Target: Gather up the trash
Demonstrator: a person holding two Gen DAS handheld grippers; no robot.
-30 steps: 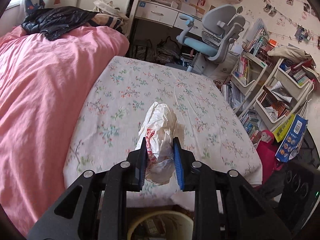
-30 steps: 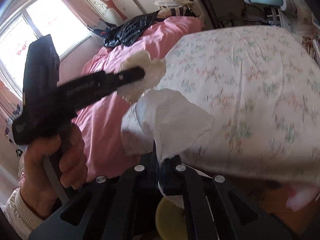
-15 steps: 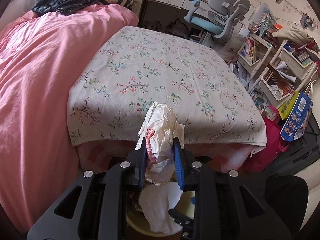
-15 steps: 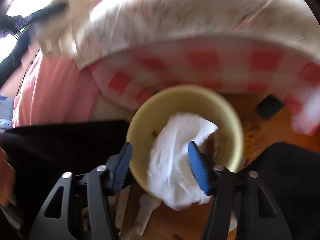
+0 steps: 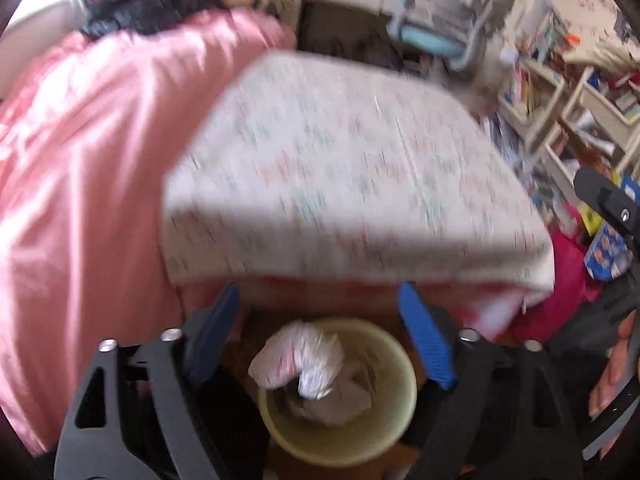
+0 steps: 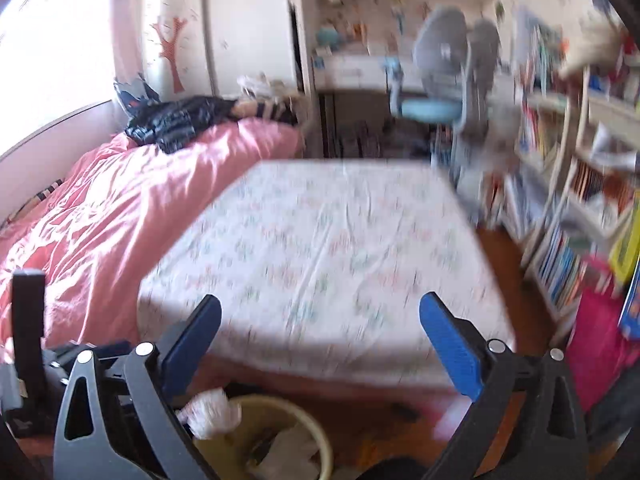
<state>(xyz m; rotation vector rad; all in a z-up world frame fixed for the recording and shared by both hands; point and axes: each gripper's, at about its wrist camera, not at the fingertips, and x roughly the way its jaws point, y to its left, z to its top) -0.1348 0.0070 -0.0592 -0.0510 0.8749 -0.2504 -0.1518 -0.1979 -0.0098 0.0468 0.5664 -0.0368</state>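
Note:
My left gripper [image 5: 320, 330] hangs over a yellow waste bin [image 5: 344, 450], its jaws opening wide. A crumpled white wrapper with red print [image 5: 298, 354] is loose below the blue pads, at the bin's mouth, touching neither pad. A white tissue [image 5: 336, 404] lies inside the bin. My right gripper [image 6: 320, 340] is also opening, with nothing between its jaws, and faces the floral bedspread [image 6: 332, 248]. In the right wrist view the bin [image 6: 316, 428] sits at the bottom, with the wrapper [image 6: 210, 414] at its left rim and the tissue [image 6: 288, 456] inside.
A pink duvet [image 5: 88, 168] covers the bed's left side, with a dark jacket [image 6: 176, 120] at its far end. A grey and blue desk chair [image 6: 448, 80] and crowded bookshelves [image 6: 580, 184] stand to the right. A pink bag [image 5: 568, 280] sits by the bed corner.
The left jaws have sprung apart and the wrapper has dropped from them to the bin. The right gripper has let the tissue go into the bin, risen and tilted up toward the bed.

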